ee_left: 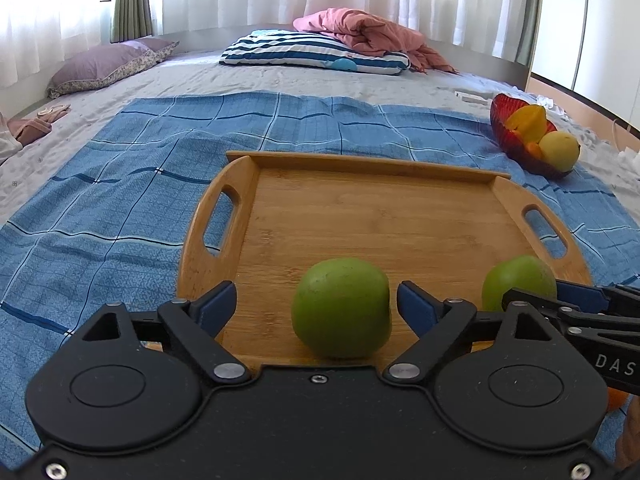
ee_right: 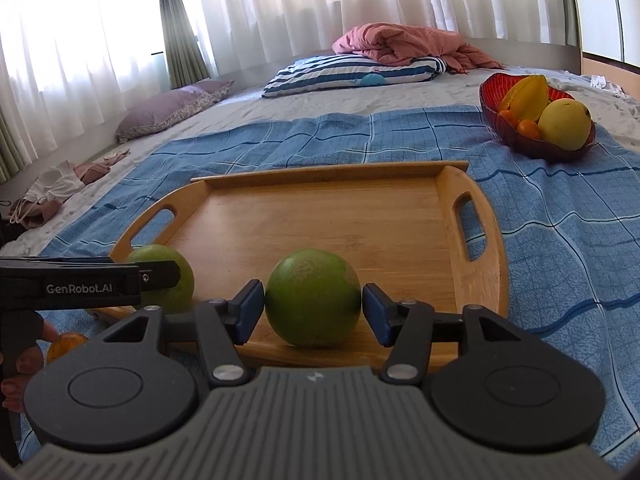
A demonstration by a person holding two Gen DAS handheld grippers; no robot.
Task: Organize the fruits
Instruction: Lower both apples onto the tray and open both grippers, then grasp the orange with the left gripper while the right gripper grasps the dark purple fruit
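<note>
A wooden tray (ee_left: 360,208) lies on a blue checked cloth on a bed. Two green fruits rest near its front edge. My left gripper (ee_left: 316,304) is open around the left green fruit (ee_left: 340,312), with a wide gap at the left pad and a narrow one at the right. My right gripper (ee_right: 314,310) is open around the other green fruit (ee_right: 312,296), its blue pads standing just off the sides. From each wrist view the neighbouring fruit (ee_left: 516,280) (ee_right: 168,276) shows partly behind the other gripper's fingers (ee_left: 536,300) (ee_right: 160,272).
A red bowl (ee_right: 532,144) at the back right holds a starfruit, a yellow fruit and small oranges. One orange (ee_right: 66,344) lies on the cloth left of the tray, by a hand. Pillows (ee_right: 352,72) and a pink blanket sit further back.
</note>
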